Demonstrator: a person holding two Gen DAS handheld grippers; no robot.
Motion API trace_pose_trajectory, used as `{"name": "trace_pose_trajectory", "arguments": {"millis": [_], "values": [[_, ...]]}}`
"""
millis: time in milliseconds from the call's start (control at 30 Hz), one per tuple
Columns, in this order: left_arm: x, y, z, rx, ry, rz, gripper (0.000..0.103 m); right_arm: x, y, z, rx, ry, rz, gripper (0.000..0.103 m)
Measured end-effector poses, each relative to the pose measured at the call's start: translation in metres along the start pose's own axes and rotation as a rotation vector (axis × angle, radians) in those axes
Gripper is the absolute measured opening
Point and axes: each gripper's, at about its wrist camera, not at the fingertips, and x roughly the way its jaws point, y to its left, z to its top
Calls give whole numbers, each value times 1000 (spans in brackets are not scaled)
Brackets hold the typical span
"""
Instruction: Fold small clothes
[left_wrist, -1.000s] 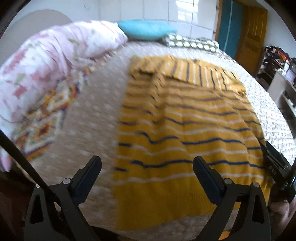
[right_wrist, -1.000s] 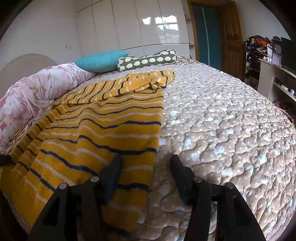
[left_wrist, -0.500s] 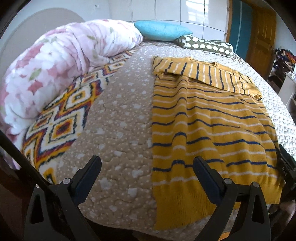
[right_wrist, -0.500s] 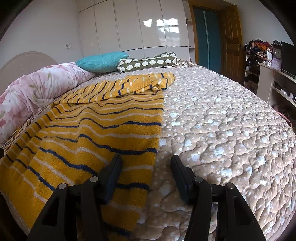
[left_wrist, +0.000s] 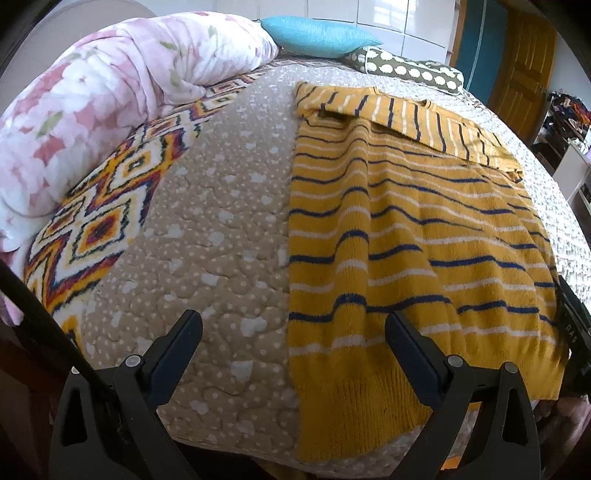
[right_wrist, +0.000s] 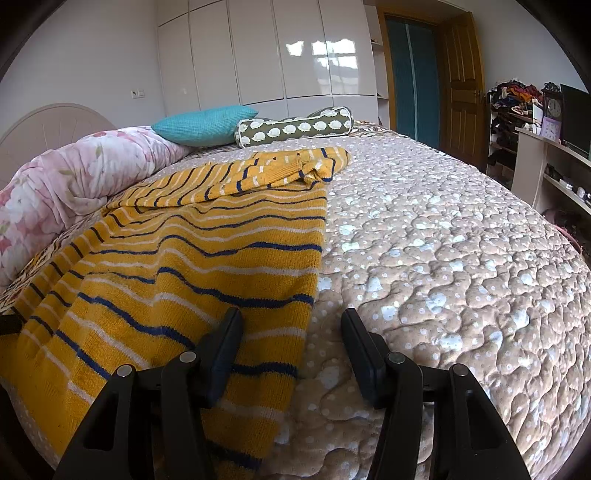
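Observation:
A yellow sweater (left_wrist: 406, 236) with navy and white stripes lies flat on the bed, sleeves folded across its far end. It also shows in the right wrist view (right_wrist: 192, 258). My left gripper (left_wrist: 293, 325) is open and empty, straddling the sweater's near left hem corner from above. My right gripper (right_wrist: 291, 325) is open and empty over the sweater's near right hem corner, its left finger over the fabric. The right gripper's body shows at the right edge of the left wrist view (left_wrist: 572, 325).
The bed has a beige quilted cover (right_wrist: 443, 258). A pink floral duvet (left_wrist: 110, 92) and a patterned blanket (left_wrist: 103, 221) lie along the left. A teal pillow (right_wrist: 203, 125) and a bolster (right_wrist: 295, 127) sit at the head. Shelves (right_wrist: 546, 158) stand to the right.
My left gripper has swung left and closer, so the sweater now sits right of centre in its view. The right gripper has barely moved. Both stay open.

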Motion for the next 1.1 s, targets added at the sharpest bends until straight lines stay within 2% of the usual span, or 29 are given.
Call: {"name": "trace_pose_trajectory", "arguments": {"millis": [533, 733, 800, 867, 967, 1033, 1100], "values": [[4, 0, -2, -6, 18, -8, 99, 0, 2, 1, -8, 9, -17, 59], [-7, 5, 1, -9, -14, -7, 99, -4, 5, 16, -59, 109, -31, 62], [-16, 13, 5, -23, -43, -28, 99, -12, -2, 19, -26, 140, 31, 62], [-21, 23, 10, -56, -62, -72, 99, -19, -13, 19, 60, 176, 140, 62], [-16, 42, 18, -130, -61, -189, 99, -26, -27, 14, 167, 215, 285, 62], [-3, 52, 21, -176, -33, -274, 99, -26, -32, 8, 229, 245, 389, 62], [10, 57, 22, -223, 8, -365, 94, -22, -34, 2, 273, 272, 461, 62]]}}
